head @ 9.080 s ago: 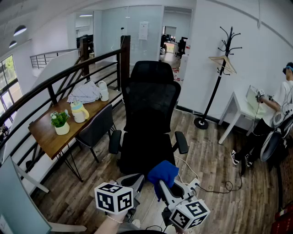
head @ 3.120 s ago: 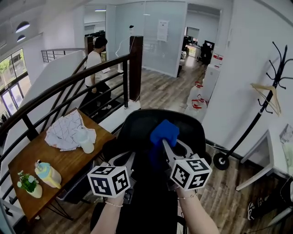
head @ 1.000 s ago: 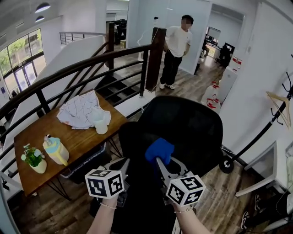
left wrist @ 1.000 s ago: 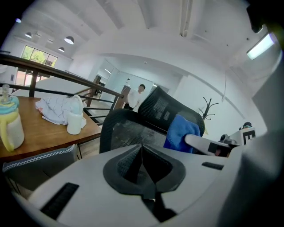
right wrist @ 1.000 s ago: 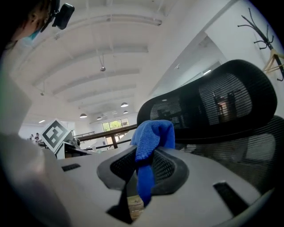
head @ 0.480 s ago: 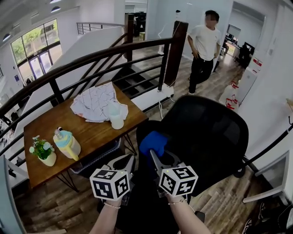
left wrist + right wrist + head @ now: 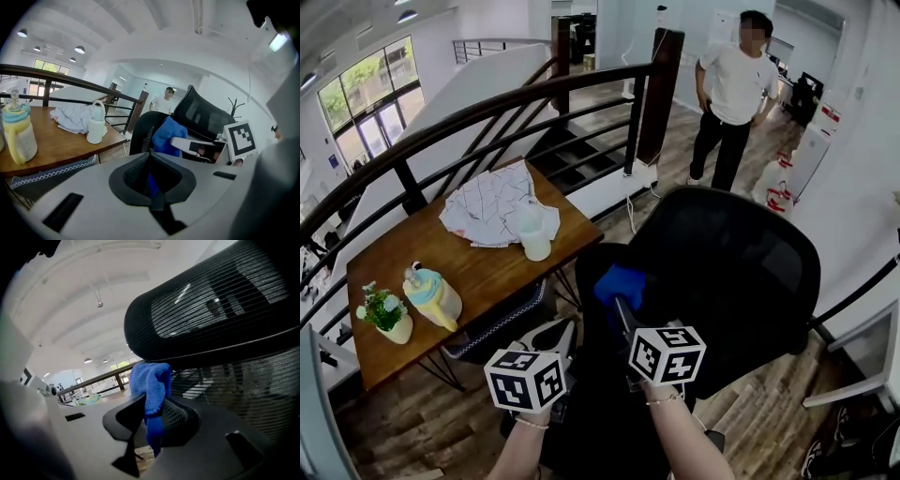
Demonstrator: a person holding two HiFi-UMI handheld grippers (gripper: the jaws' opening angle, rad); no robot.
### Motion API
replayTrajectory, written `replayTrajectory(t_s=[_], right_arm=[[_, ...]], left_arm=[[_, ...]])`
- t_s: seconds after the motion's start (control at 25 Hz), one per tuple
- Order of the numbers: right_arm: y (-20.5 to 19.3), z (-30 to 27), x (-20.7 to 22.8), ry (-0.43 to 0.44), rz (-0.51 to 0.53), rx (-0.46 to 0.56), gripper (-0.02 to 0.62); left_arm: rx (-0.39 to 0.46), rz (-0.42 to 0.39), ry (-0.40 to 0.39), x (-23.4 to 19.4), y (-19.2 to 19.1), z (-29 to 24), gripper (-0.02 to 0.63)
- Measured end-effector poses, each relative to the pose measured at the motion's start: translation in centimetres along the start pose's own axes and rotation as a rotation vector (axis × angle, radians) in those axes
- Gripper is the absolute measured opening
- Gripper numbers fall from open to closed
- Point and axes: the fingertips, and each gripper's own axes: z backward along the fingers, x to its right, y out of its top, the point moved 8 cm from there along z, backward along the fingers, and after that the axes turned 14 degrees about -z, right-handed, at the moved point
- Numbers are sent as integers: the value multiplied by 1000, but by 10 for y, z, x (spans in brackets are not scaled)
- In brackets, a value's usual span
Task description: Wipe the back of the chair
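The black mesh office chair fills the middle right of the head view, its smaller mesh headrest toward the table. My right gripper is shut on a blue cloth, and the cloth lies against the headrest. In the right gripper view the blue cloth hangs from the shut right gripper under the curved chair mesh. My left gripper sits just left of it, low by the chair. The left gripper is shut; a thin blue sliver shows between its pads, and I cannot tell what it is.
A wooden table at the left carries a folded fabric, a white cup, a yellow bottle and a small plant. A dark railing runs behind it above stairs. A person stands beyond the chair.
The right gripper and its blue cloth have shifted slightly right along the chair. The person at the back has stepped to the right. The left gripper has barely moved.
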Motion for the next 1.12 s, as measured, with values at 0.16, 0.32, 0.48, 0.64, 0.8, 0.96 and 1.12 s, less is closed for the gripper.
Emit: replayTrajectory(t_s=[0.16,0.32,0.48,0.64,0.8,0.96,1.12], right_arm=[[6,13,19,-27,4,5,104],[10,29,32,-67,-8,25,106],[12,51,52,-117,-36,48,104],[13,72,68,-153,-52,68,104],[14,98,85,-193,-63,94,104],[15,122,101,-240,-78,119,103],[16,149,118,-290,-97,152,103]], left_arm=[[-17,-8,-30,12,0,-10,18],[-28,-24,-71,29,3,-24,18],[-49,-47,-119,51,5,-37,18],[-63,-67,-161,71,6,-48,18],[-66,-89,-200,91,6,-57,18],[-69,-113,-234,110,7,-64,18],[-84,-135,-277,130,6,-72,18]])
